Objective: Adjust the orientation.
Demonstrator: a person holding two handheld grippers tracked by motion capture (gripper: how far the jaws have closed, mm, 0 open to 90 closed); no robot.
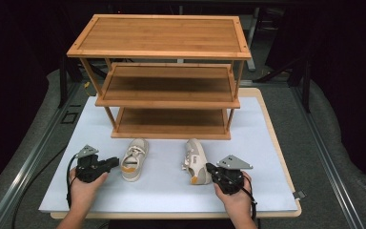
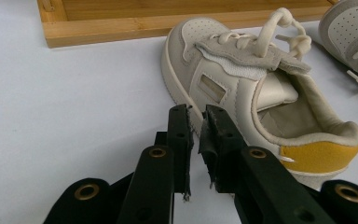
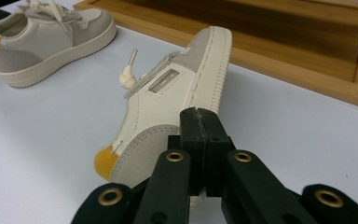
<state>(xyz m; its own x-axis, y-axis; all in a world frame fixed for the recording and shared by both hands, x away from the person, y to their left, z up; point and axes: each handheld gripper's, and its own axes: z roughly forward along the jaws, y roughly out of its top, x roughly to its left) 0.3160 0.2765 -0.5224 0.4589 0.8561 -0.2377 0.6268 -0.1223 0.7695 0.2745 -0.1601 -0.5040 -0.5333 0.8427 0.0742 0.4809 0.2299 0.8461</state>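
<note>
Looking down from the high view, two pale shoes lie on the white table (image 1: 267,143) in front of a three-level bamboo shelf (image 1: 159,71). The left gripper (image 1: 112,164) points at the heel of the upright shoe (image 1: 134,159), and the right gripper (image 1: 208,168) points at the heel of the tipped shoe (image 1: 195,160), which lies on its side. Both tips are very near the heels, but whether they touch is hard to make out from here.

In the left gripper view, the left gripper (image 2: 196,122) has its jaws a little apart, with a thin gap and nothing between them. The upright shoe (image 2: 261,93) is just ahead and to the right of the jaws: smooth cream leather, a suede strap, thick rope laces and a yellow heel patch. Its sole is partly hidden behind the right jaw. No writing can be read on it.

In the right gripper view, the right gripper (image 3: 200,122) is closed, its pads pressed together and empty. The tipped shoe (image 3: 177,98) lies directly ahead, its ribbed sole turned to the right; its grey suede heel is partly covered by the jaws. The upright shoe (image 3: 42,37) is far to the left, cut off by the edge.
</note>
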